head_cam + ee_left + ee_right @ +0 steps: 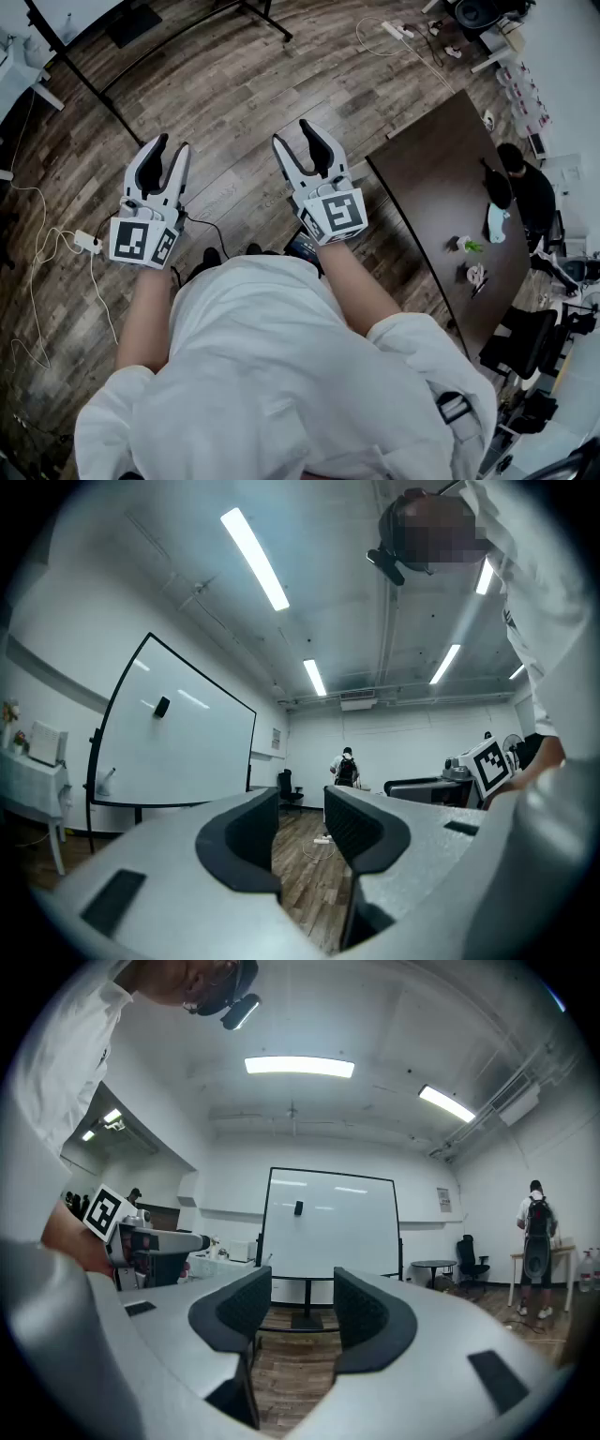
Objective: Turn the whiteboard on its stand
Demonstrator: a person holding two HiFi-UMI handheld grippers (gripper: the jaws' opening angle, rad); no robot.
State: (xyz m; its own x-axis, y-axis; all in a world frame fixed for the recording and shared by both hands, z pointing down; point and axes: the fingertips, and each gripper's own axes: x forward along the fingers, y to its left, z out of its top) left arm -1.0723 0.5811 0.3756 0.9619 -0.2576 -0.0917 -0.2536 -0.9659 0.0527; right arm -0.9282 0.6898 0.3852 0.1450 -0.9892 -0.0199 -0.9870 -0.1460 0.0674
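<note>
The whiteboard (pixel 328 1227) stands on its black stand straight ahead in the right gripper view, a few steps away, with a small black piece (pixel 298 1208) stuck on its face. In the left gripper view the whiteboard (pixel 173 733) is off to the left, seen at an angle. The stand's black floor legs (pixel 89 86) cross the top of the head view. My left gripper (pixel 171 150) and right gripper (pixel 295 136) are held level side by side in front of me. Both are open with nothing between their jaws and well short of the board.
A dark brown table (pixel 441 197) runs along the right, with a seated person (pixel 527 192) beyond it. Cables and a power strip (pixel 86 242) lie on the wood floor at left. A person with a backpack (pixel 536 1232) stands far right, near a round table (pixel 431 1265) and chair (pixel 469 1255).
</note>
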